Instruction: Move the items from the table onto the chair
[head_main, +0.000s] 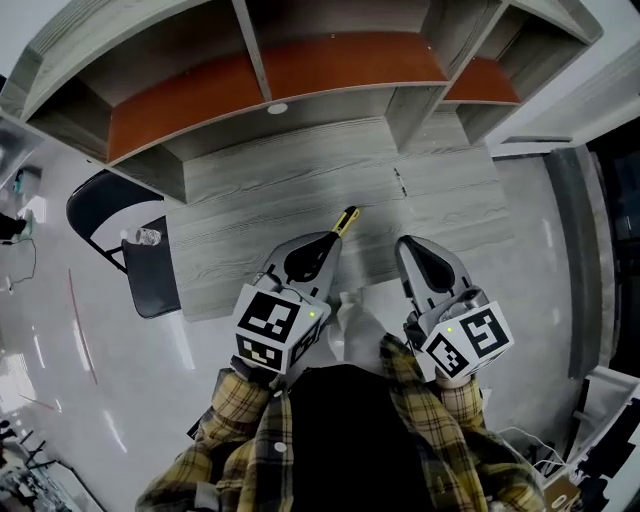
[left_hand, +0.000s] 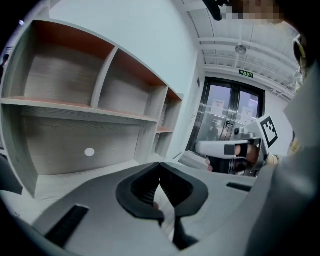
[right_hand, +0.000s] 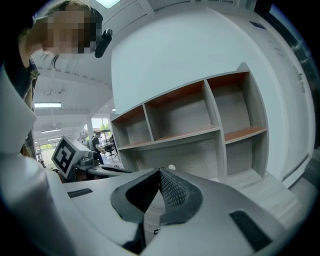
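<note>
The grey wood-grain desk (head_main: 300, 180) with rust-coloured shelf boards fills the space ahead. To its left stands the black chair (head_main: 152, 285), a small clear plastic bottle (head_main: 146, 237) already lying on its seat. Both tools hang low over the desk's near edge. The left gripper (head_main: 330, 240) has its jaws pressed together on nothing, and so has the right gripper (head_main: 408, 246). Just past the left one's tip lies a slim yellow-and-black tool (head_main: 347, 219), apparently the last item on the desk. I'd spread the left jaws first, then close squarely across its shaft, since something that thin may roll away.
</note>
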